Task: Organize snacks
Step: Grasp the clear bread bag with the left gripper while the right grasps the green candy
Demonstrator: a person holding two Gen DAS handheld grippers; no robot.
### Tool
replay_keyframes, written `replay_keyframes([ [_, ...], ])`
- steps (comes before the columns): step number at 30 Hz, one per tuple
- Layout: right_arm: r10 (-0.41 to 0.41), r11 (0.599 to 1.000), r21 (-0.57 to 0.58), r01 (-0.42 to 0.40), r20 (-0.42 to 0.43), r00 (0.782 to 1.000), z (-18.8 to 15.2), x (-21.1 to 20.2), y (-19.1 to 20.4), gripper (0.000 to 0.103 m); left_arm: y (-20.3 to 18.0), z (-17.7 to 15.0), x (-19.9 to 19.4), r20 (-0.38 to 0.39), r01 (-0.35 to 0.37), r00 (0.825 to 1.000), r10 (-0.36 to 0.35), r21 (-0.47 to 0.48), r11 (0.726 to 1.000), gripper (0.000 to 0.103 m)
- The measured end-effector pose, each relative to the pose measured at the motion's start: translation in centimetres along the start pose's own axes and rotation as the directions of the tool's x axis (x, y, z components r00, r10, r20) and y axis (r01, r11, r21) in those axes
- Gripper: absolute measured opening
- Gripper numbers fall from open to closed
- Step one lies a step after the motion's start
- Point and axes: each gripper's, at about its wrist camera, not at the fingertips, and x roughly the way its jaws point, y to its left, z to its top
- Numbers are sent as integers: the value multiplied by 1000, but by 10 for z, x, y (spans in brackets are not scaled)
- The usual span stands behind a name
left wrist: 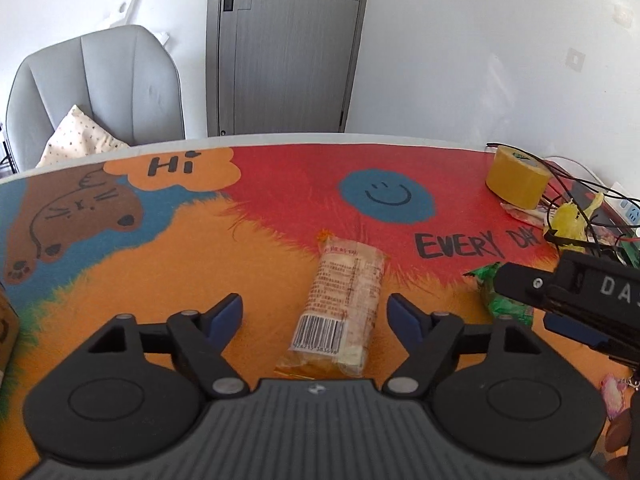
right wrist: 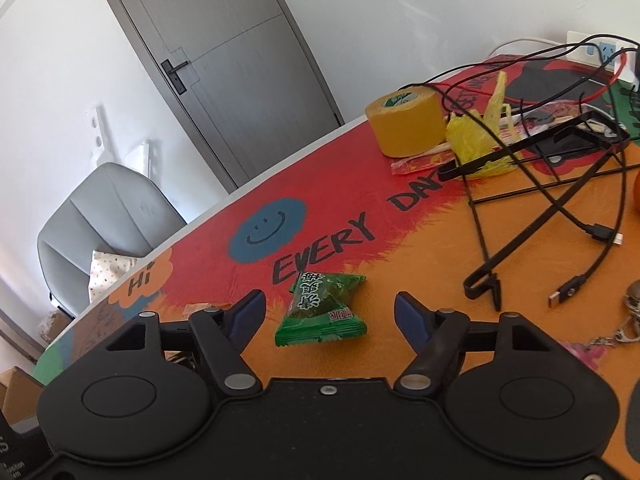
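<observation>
A clear-wrapped pastry snack (left wrist: 340, 308) with a barcode lies on the colourful table mat, between the spread fingers of my left gripper (left wrist: 316, 312), which is open and empty. A green wrapped candy (right wrist: 322, 310) lies between the spread fingers of my right gripper (right wrist: 330, 312), which is open and empty. The green candy also shows in the left wrist view (left wrist: 498, 294), partly hidden behind the right gripper's black body (left wrist: 580, 292).
A yellow tape roll (right wrist: 406, 122) (left wrist: 516, 178), a crumpled yellow bag (right wrist: 478, 140), black cables (right wrist: 560, 200) and a power strip (right wrist: 600, 50) crowd the right side of the table. A keyring (right wrist: 630, 320) lies at right. A grey chair (left wrist: 96, 92) stands beyond the far edge.
</observation>
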Motion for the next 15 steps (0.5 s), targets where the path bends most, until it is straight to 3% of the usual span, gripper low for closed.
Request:
replay_keyframes([
  [4,-26,999,-23,26,-12,1000,1,14,7,65,2,1,2,17,1,1000,-1,-4,1000,67],
  [7,-38,999,-39,37,-13,999,-1,20,12,49,2,1,2,26,-9,1000,9,0,1000,45],
  [8,-53,997,-51,52,-13,999,-2,20,14,41,2,0,1,26,-11,1000,11,4,1000,34],
  [15,-45,999,1,45,-4,999,-13,4,8,35,9,-6,-18,23,22,999,-21,-13,1000,34],
])
